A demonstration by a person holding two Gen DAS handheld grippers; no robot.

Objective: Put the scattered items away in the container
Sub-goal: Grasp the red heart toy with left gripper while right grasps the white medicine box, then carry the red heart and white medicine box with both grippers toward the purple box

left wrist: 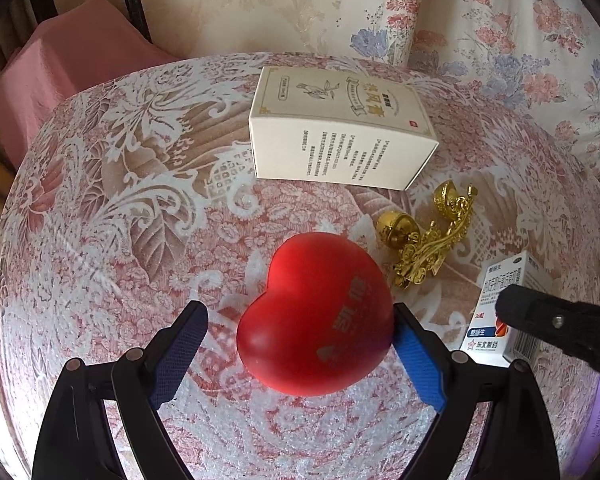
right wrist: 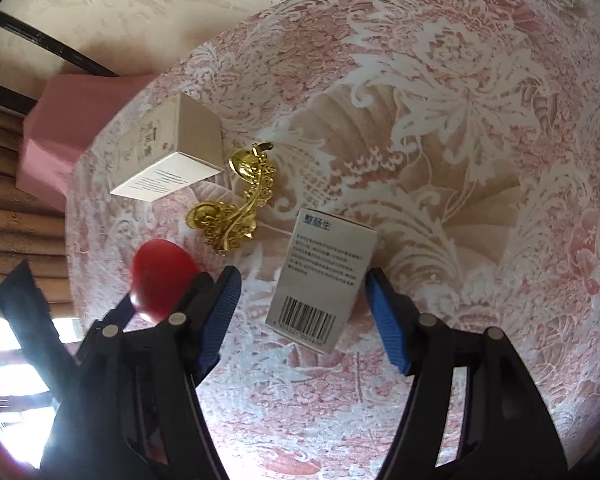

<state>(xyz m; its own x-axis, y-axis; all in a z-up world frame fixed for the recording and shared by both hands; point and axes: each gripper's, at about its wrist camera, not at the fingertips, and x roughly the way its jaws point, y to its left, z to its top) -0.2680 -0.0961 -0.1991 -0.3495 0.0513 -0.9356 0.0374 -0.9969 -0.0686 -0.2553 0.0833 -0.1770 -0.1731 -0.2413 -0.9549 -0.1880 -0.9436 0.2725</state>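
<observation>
So the left gripper (left wrist: pixel 300 344) has its blue-padded fingers spread wide around a red heart (left wrist: pixel 316 316), a squishy-looking thing with pale lettering on it. The right-hand pad (left wrist: pixel 416 360) looks like it's touching the heart's edge, the left-hand pad sits clear of it with a visible gap, so nothing is clamped yet. The heart sits on the round table (left wrist: pixel 100 200) with the pink and white lace-pattern cover.

Behind the heart there's a big cream box (left wrist: pixel 336 128) lying flat with small print on its side, and just to the right of the heart a gold ornament (left wrist: pixel 428 236), all curly metal bits, lying between the cream box and a small white medicine box (left wrist: pixel 500 280).

The right gripper (right wrist: pixel 304 312) is also wide open, fingers either side of that medicine box (right wrist: pixel 324 280), barcode end facing the camera. The right pad (right wrist: pixel 384 316) is just beside the box's edge, can't tell if it's actually touching, and the left pad stands apart from it. From this side the gold ornament (right wrist: pixel 236 204) sits beyond the box, the cream box (right wrist: pixel 172 156) further off to the left, and the heart (right wrist: pixel 160 280) peeks out behind the left finger

No container that I can make out in either view
</observation>
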